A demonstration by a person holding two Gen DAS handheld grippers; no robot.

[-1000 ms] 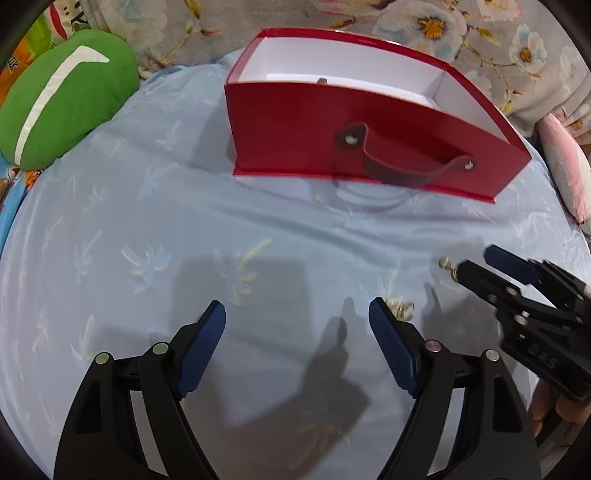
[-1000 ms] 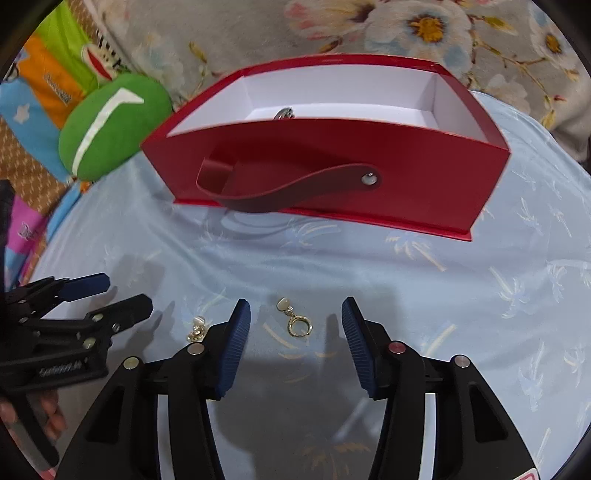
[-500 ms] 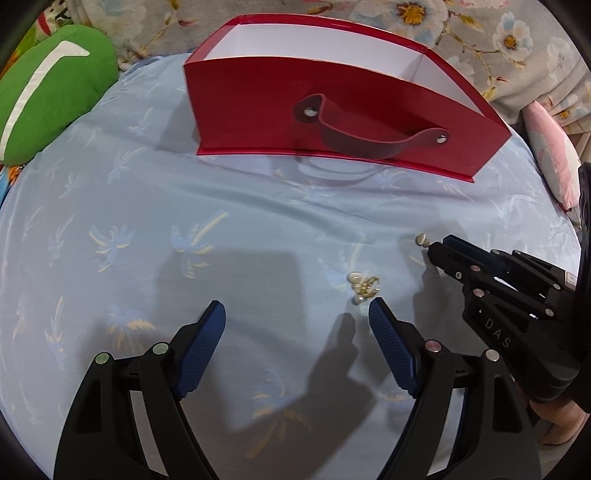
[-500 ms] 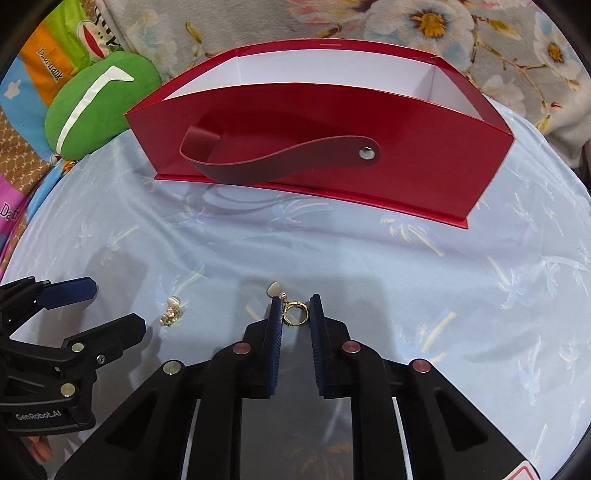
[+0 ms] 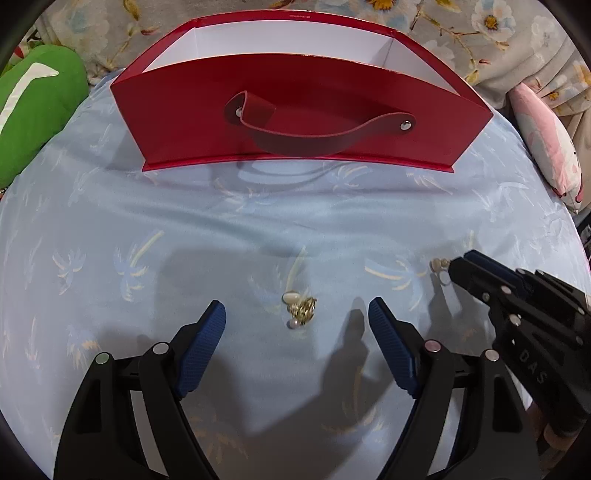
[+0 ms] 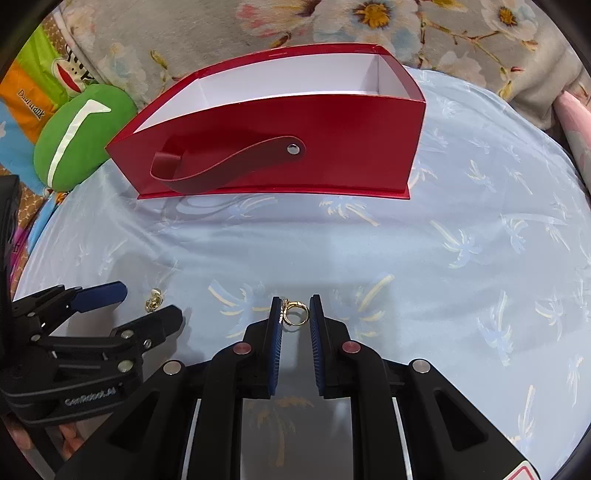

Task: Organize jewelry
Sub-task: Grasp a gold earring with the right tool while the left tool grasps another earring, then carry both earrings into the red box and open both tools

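Far left, a green cushion (image 5: 35, 110) lies at the edge of the pale blue palm-print cloth (image 5: 184, 229). Now your left gripper (image 5: 296, 314): its blue pads stand wide apart, tilted down over the cloth, and nothing is pinched. Between those pads, touching neither, a small gold earring cluster (image 5: 301, 309) with pale beads lies on the cloth; from the right wrist camera the same cluster (image 6: 153, 300) shows between the left fingertips.

Middle of the scene, and further back, the red box (image 5: 303, 107) stands upright on the cloth with its top open, white inside, and a dark red strap handle (image 5: 314, 136) riveted to the near wall. Whether anything lies inside it, you cannot tell from here.

On to your right gripper (image 6: 295, 314): narrow now, and the pads pinch a gold hoop earring (image 6: 295, 313) right at the fingertips. A pale bead end of that piece (image 5: 439, 266) sticks out past the tips in the left wrist view. The hoop sits low, close over the cloth; whether it is clear of the fabric, I cannot tell.

Far right, a pink cushion (image 5: 543, 136) lies against the flowered fabric (image 5: 461, 22) behind.
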